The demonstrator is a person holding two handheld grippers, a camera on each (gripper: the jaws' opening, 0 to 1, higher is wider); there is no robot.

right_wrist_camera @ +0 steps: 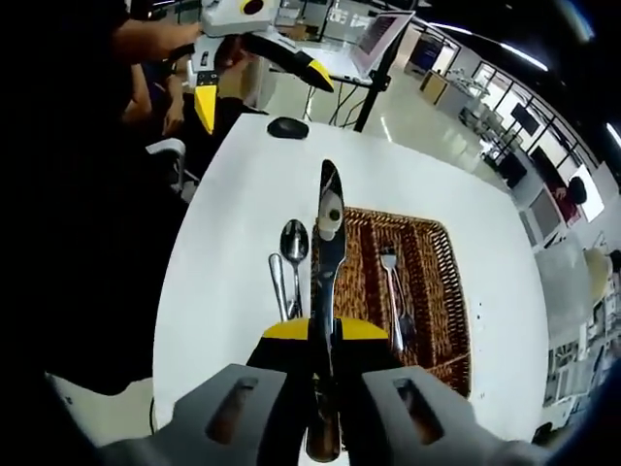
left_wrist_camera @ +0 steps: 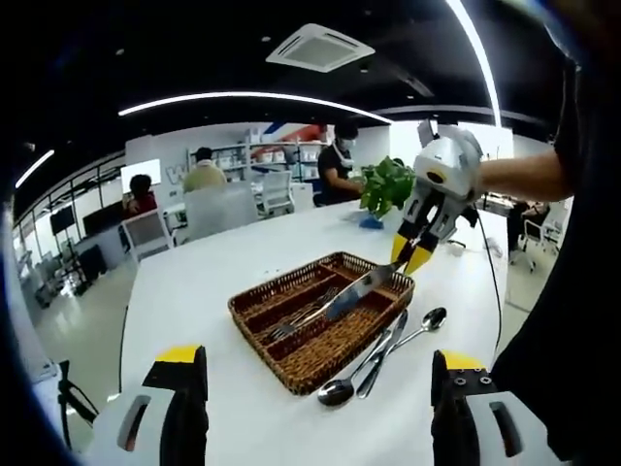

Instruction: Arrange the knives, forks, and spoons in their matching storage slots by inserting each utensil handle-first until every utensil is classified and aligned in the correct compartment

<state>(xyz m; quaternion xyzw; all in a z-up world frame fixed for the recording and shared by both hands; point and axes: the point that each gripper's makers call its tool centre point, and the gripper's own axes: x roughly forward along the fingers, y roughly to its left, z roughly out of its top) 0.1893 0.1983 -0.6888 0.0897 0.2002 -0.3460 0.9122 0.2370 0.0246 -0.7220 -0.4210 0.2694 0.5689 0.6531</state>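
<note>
In the right gripper view the knife (right_wrist_camera: 328, 254) runs straight up from between the yellow-tipped jaws of the right gripper (right_wrist_camera: 313, 342), which is clenched on it; the handle end drops out of sight between the jaws, so the hold itself is hard to make out. The blade points out over the near edge of the wicker tray (right_wrist_camera: 435, 291). In the left gripper view the same gripper (left_wrist_camera: 412, 254) comes in from the right, held by a bare forearm, with the knife (left_wrist_camera: 361, 289) slanting down over the tray (left_wrist_camera: 320, 361).

The tray's long slots are only partly readable. Forks (left_wrist_camera: 303, 316) lie in one of them, their handles overlapping, and their number cannot be told. In the right gripper view one fork (right_wrist_camera: 391, 291) lies lengthwise in a middle slot.

On the white desk (left_wrist_camera: 223, 262), just beside the tray, lie two spoons (left_wrist_camera: 378, 361) close together with something flatter between them, too small to name.

The left gripper (left_wrist_camera: 320, 388) is released, its jaws wide apart and holding nothing; the right gripper view shows it (right_wrist_camera: 257, 73) beyond the desk's far end, near a dark computer mouse (right_wrist_camera: 287, 127).

Beyond the desk stand a potted plant (left_wrist_camera: 386, 184), office chairs and seated people.
</note>
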